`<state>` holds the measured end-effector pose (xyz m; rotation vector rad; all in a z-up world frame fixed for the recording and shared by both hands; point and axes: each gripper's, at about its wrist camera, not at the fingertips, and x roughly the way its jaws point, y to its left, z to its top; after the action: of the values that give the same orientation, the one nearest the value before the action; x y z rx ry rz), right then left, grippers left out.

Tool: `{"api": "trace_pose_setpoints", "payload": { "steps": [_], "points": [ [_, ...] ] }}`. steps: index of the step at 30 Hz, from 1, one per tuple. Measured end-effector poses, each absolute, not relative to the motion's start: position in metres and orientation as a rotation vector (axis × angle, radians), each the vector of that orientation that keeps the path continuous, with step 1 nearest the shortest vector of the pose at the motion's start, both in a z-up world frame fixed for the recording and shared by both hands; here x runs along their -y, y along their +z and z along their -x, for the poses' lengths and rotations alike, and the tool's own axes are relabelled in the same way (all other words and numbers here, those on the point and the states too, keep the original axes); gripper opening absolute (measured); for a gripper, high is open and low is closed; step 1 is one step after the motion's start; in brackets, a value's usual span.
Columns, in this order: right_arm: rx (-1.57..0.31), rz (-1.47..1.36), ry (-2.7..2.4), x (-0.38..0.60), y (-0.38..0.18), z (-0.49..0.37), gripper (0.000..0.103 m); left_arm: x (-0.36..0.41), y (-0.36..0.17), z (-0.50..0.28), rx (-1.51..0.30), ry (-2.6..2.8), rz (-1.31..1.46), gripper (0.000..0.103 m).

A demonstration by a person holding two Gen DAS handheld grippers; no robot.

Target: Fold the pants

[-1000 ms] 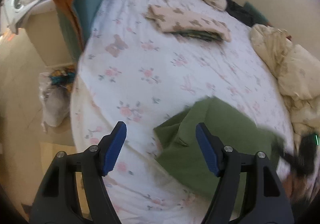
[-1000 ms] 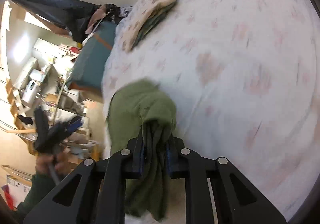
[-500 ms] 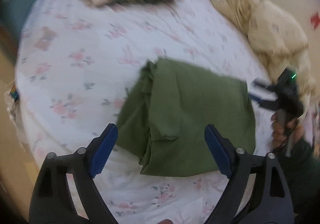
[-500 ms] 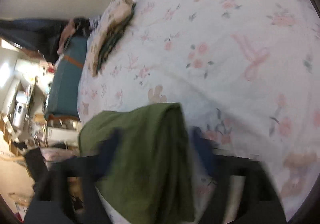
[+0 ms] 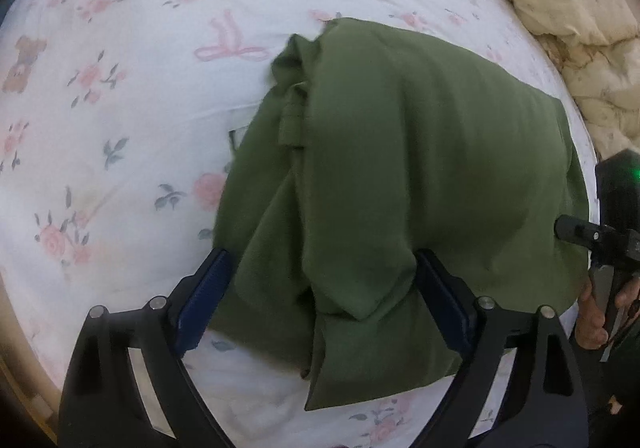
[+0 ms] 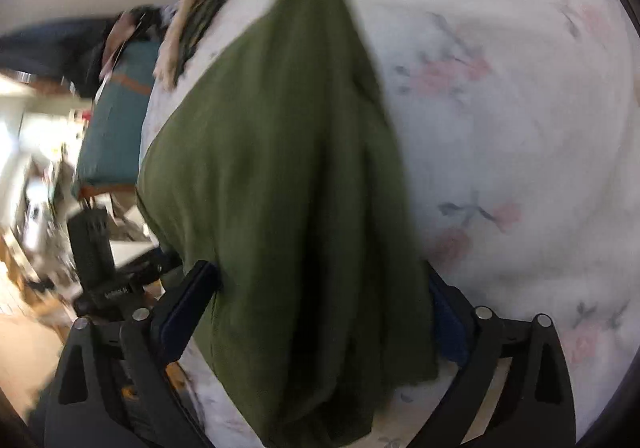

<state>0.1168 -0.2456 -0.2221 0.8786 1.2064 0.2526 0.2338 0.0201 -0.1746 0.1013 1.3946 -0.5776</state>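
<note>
The green pants [image 5: 400,168] lie folded over in a thick bundle on the floral bedsheet [image 5: 120,108]. My left gripper [image 5: 320,304] is open, its blue-padded fingers straddling the near edge of the bundle. The pants [image 6: 288,176] also fill the right wrist view. My right gripper [image 6: 320,308] is open, its fingers on either side of the cloth's near end. The right gripper [image 5: 600,240] shows at the right edge of the left wrist view, beside the pants.
A cream quilt [image 5: 580,28] is bunched at the bed's far right. A folded patterned garment [image 6: 200,20] lies at the far end of the bed. A teal piece of furniture [image 6: 116,120] and room clutter stand beyond the bed's left side.
My right gripper let go of the pants and opened. The pants dropped flat onto the bed. Both grippers moved in close over the bundle.
</note>
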Motion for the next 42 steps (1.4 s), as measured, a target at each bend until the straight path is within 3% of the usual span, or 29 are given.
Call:
{"api": "trace_pose_setpoints", "payload": {
  "steps": [1,2,3,5,8,9,10,17,19,20,22,24,26,27,31,34,35,36,37,38,42],
  "points": [
    [-1.197,-0.897,0.279,0.244,-0.223,-0.118,0.097,-0.019,-0.175,-0.233,-1.397,-0.590,-0.101,0.073],
    [-1.197,-0.912,0.300,0.243,-0.223,-0.119,0.094,-0.016,-0.172,-0.231,-1.404,-0.628,-0.097,0.053],
    [-1.202,-0.905,0.319,0.240,-0.223,-0.120,0.087,-0.012,-0.169,-0.229,-1.407,-0.648,-0.111,0.047],
    [-1.207,-0.827,0.318,0.234,-0.220,-0.121,0.081,-0.008,-0.159,-0.220,-1.376,-0.637,-0.170,0.024],
    [-1.197,-0.765,0.325,0.229,-0.211,-0.123,0.051,-0.007,-0.143,-0.208,-1.355,-0.596,-0.172,0.015],
    [-1.193,-0.729,0.336,0.230,-0.205,-0.125,0.033,-0.008,-0.133,-0.202,-1.349,-0.587,-0.141,0.014],
    [-1.178,-0.682,0.348,0.230,-0.193,-0.127,0.028,-0.008,-0.121,-0.192,-1.343,-0.572,-0.114,0.014],
    [-1.268,-0.601,0.542,0.238,-0.146,-0.133,0.026,-0.039,-0.087,-0.102,-1.396,-0.421,0.224,0.016],
    [-1.345,-0.604,0.562,0.237,-0.152,-0.131,0.033,-0.042,-0.098,-0.073,-1.429,-0.391,0.263,0.019],
    [-1.391,-0.588,0.547,0.236,-0.160,-0.128,0.035,-0.042,-0.108,-0.061,-1.436,-0.359,0.227,0.025],
    [-1.479,-0.514,0.494,0.227,-0.177,-0.122,0.046,-0.040,-0.119,-0.052,-1.450,-0.295,0.085,0.027],
    [-1.537,-0.472,0.466,0.220,-0.186,-0.115,0.052,-0.051,-0.118,-0.048,-1.444,-0.265,0.093,0.038],
    [-1.514,-0.441,0.439,0.221,-0.176,-0.110,0.054,-0.064,-0.106,-0.045,-1.410,-0.240,0.112,0.057],
    [-1.494,-0.426,0.421,0.224,-0.167,-0.107,0.056,-0.069,-0.098,-0.044,-1.376,-0.238,0.120,0.057],
    [-1.416,-0.438,0.387,0.237,-0.143,-0.088,0.060,-0.086,-0.065,-0.051,-1.257,-0.276,0.249,0.057],
    [-1.257,-0.366,0.310,0.243,-0.114,-0.083,0.060,-0.076,-0.040,-0.061,-1.123,-0.240,0.241,0.057],
    [-1.204,-0.358,0.322,0.244,-0.106,-0.083,0.057,-0.067,-0.037,-0.065,-1.102,-0.248,0.192,0.055],
    [-1.169,-0.362,0.371,0.241,-0.100,-0.084,0.047,-0.051,-0.037,-0.072,-1.108,-0.264,0.120,0.051],
    [-1.165,-0.366,0.413,0.235,-0.097,-0.088,0.028,-0.038,-0.041,-0.079,-1.115,-0.277,0.063,0.033],
    [-1.166,-0.359,0.453,0.228,-0.096,-0.092,0.023,-0.023,-0.047,-0.083,-1.136,-0.308,0.010,0.023],
    [-1.217,-0.247,0.523,0.187,-0.113,-0.109,0.022,0.009,-0.079,-0.090,-1.192,-0.299,-0.169,0.018]
  ]
}}
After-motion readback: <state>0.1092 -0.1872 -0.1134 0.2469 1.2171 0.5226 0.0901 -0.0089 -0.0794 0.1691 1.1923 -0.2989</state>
